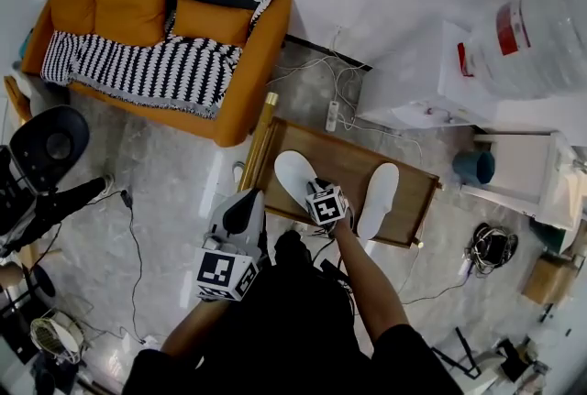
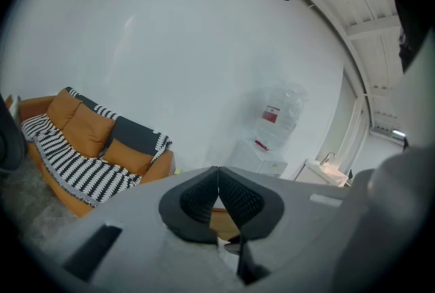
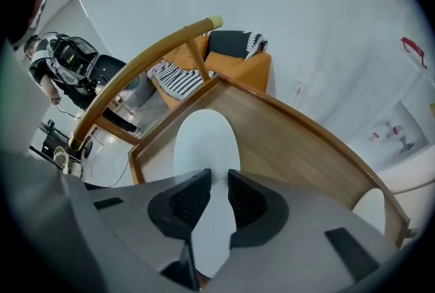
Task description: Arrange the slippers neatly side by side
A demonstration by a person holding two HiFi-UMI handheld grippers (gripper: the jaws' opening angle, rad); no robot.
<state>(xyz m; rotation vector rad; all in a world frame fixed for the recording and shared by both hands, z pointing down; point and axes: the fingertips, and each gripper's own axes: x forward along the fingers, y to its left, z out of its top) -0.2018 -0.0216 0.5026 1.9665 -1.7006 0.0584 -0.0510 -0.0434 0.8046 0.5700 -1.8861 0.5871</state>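
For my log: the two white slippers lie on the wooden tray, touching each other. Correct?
No. The left slipper and right slipper lie on the wooden tray well apart, bare wood between them; the head view shows it.

An orange sofa [image 1: 252,63] stands against the wall, a black-and-white striped blanket [image 1: 147,68] draped over its seat and back; beside its end is a low wooden table [image 1: 344,155] with a raised rim. To the right a large water bottle [image 1: 537,40] tops a white cabinet [image 1: 413,82]; a power strip [image 1: 333,115] lies on the floor; a blue container [image 1: 473,167], perhaps a bucket, stands nearby; a black office chair [image 1: 50,146] is at the left.
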